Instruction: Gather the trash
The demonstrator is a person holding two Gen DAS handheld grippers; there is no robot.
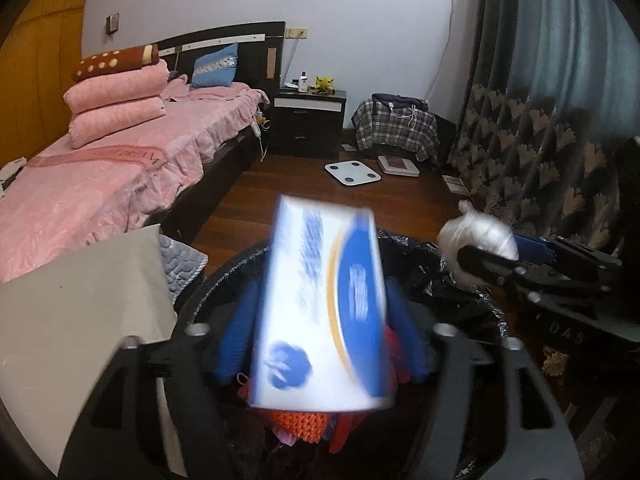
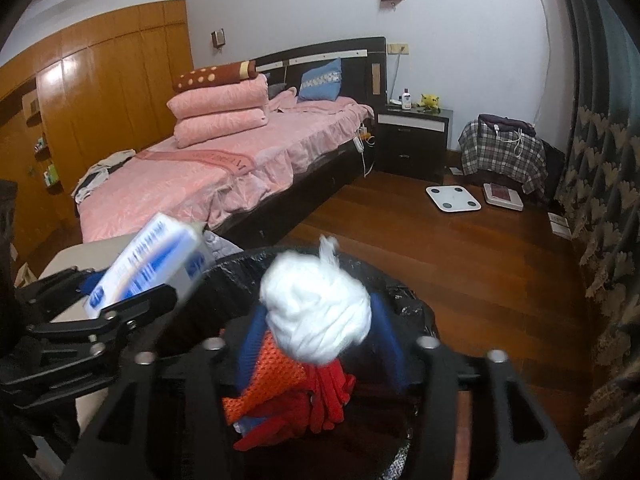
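Directly below both grippers: black-lined trash bin (image 2: pixel 404 300), holding orange and red mesh fabric (image 2: pixel 276 380). Left gripper (image 1: pixel 320 332): jaws apart, blurred blue-and-white box (image 1: pixel 320 304) between the blue pads, over the bin. Right gripper (image 2: pixel 320 344): jaws apart, white knotted plastic bundle (image 2: pixel 316 308) between them, contact unclear.

Dim indoor light, fisheye views with motion blur

Both views bow straight lines and darken to black at the corners. The white-and-blue box (image 1: pixel 320 304) and the white wad (image 2: pixel 316 312) are smeared by motion, while the room behind stays fairly sharp. Soft glare sits on the wooden wardrobe doors (image 2: pixel 100 92); the bin's inside (image 2: pixel 320 440) is in deep shadow.
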